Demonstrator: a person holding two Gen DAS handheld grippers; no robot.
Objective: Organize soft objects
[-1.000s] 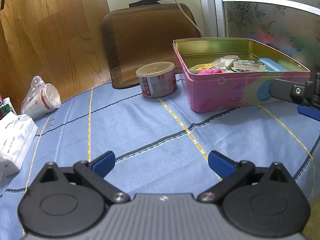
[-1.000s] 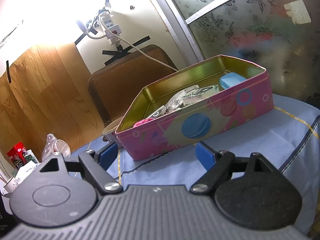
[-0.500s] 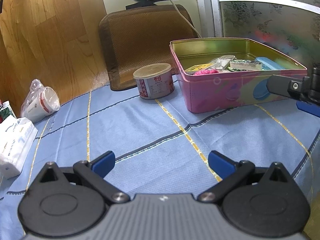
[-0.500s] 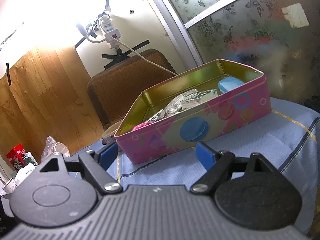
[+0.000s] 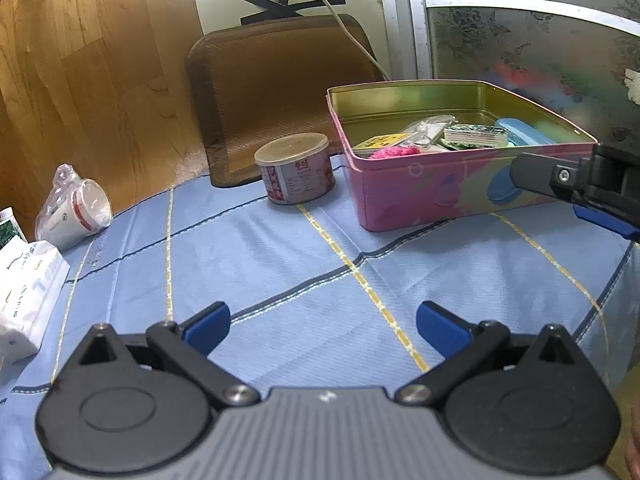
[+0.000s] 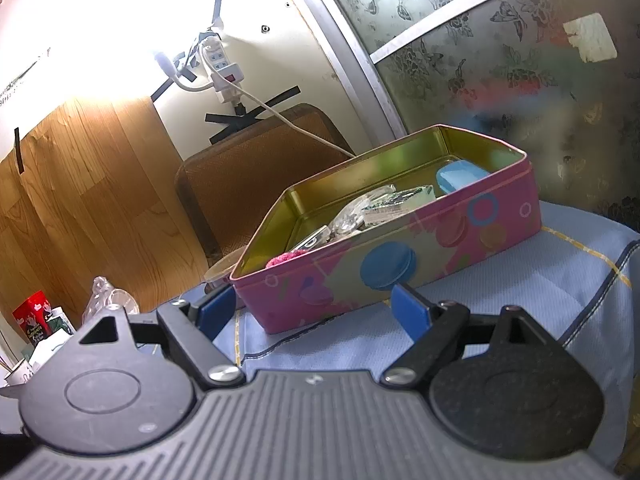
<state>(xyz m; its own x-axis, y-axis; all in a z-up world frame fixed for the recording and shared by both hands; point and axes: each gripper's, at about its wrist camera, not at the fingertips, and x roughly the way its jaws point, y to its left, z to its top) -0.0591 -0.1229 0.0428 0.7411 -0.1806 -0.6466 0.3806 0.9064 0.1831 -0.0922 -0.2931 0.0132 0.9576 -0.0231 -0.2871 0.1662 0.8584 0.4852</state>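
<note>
A pink tin box [image 5: 424,196] [image 6: 400,264] with a gold inside stands open on the blue tablecloth. In it lie a pink fuzzy item [image 5: 394,153] [image 6: 284,259], clear wrapped packets [image 5: 428,128] [image 6: 356,212], a green-patterned packet [image 5: 474,134] [image 6: 400,200] and a light blue case [image 5: 520,133] [image 6: 460,174]. My left gripper [image 5: 322,326] is open over bare cloth, well short of the box, with nothing between its fingers. My right gripper [image 6: 314,312] is open and empty just in front of the box's near wall; its finger [image 5: 560,176] shows at the right edge of the left wrist view.
A lidded round can [image 5: 295,168] stands left of the box. A bagged stack of paper cups [image 5: 76,208] and a tissue pack [image 5: 28,296] lie at the left. A brown chair back [image 5: 280,92] rises behind the table. The table edge drops off at the right [image 6: 612,288].
Both views have drifted slightly; the left gripper has pulled back and turned a little, so the box and can sit more centred. The right gripper has tilted a little. Both stay open and empty.
</note>
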